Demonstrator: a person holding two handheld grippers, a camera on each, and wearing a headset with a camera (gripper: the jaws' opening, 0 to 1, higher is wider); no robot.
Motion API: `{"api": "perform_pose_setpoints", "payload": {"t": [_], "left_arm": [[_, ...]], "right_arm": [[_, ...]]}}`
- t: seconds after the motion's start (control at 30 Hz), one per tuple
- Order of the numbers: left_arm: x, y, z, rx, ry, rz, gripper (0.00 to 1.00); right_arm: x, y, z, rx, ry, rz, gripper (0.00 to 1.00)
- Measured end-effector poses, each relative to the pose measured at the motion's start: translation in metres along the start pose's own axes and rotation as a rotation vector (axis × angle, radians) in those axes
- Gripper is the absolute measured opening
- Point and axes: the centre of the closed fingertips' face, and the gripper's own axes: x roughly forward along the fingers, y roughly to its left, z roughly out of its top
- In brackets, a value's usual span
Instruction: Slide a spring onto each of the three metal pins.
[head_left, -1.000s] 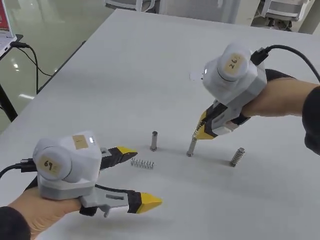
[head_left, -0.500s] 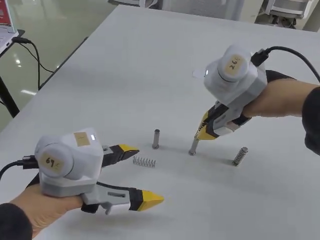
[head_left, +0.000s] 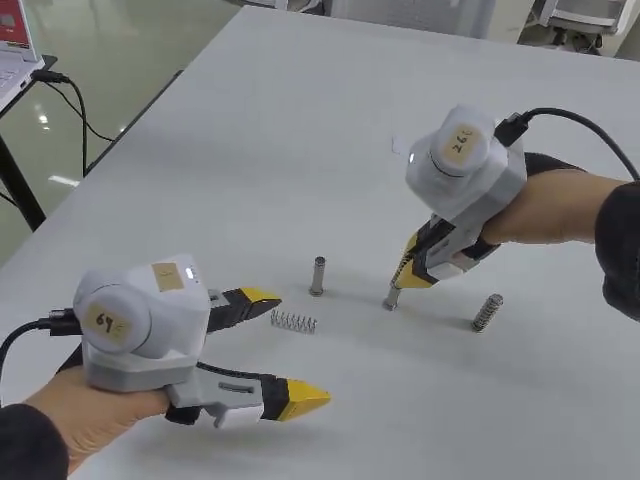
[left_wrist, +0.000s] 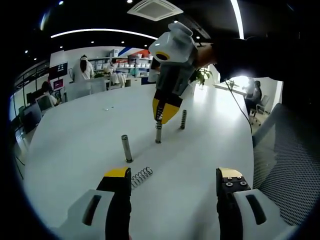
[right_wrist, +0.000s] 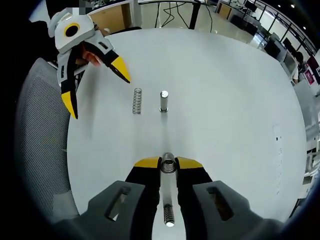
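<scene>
1. Right gripper (head_left: 404, 281): fingers clenched on a spring (right_wrist: 168, 165), its axis upright in line with the middle pin (head_left: 390, 297). The right gripper view shows the coils end-on; in the head view the fingers cover them.
2. Loose spring (head_left: 294, 321): flat on the worktop (head_left: 300, 150), axis 9-to-3 o'clock, at 7 o'clock of the bare pin (head_left: 318, 276).
3. Sprung pin (head_left: 486, 312): upright, at 3 o'clock of the middle pin.
4. Left gripper (head_left: 300, 347): fingers released, grasping nothing.
</scene>
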Motion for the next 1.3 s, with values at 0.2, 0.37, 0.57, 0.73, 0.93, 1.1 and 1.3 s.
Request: {"api": "perform_pose_setpoints", "payload": {"t": [0.2, 0.37, 0.57, 0.73, 0.93, 1.1, 1.3], "left_arm": [[0.0, 0.001, -0.002, -0.005, 0.0, 0.0, 0.67], [0.0, 0.002, -0.002, -0.006, -0.001, 0.002, 0.67], [0.0, 0.003, -0.002, -0.007, 0.0, 0.002, 0.67], [0.0, 0.002, -0.002, -0.008, 0.001, 0.001, 0.67], [0.0, 0.003, -0.002, -0.008, 0.002, 0.003, 0.67], [-0.001, 0.003, -0.002, -0.009, 0.001, 0.004, 0.67], [-0.001, 0.003, -0.002, -0.009, 0.001, 0.005, 0.67]], "right_arm": [[0.01, 0.004, -0.002, 0.001, 0.008, 0.01, 0.13], [0.018, 0.005, -0.005, 0.009, 0.012, 0.013, 0.13], [0.026, 0.008, -0.009, -0.001, 0.032, 0.009, 0.13], [0.033, 0.008, -0.014, 0.001, 0.043, 0.014, 0.13], [0.035, 0.007, -0.017, 0.009, 0.045, 0.015, 0.14], [0.036, 0.006, -0.02, 0.022, 0.045, 0.017, 0.15], [0.035, 0.006, -0.023, 0.033, 0.047, 0.014, 0.17]]}}
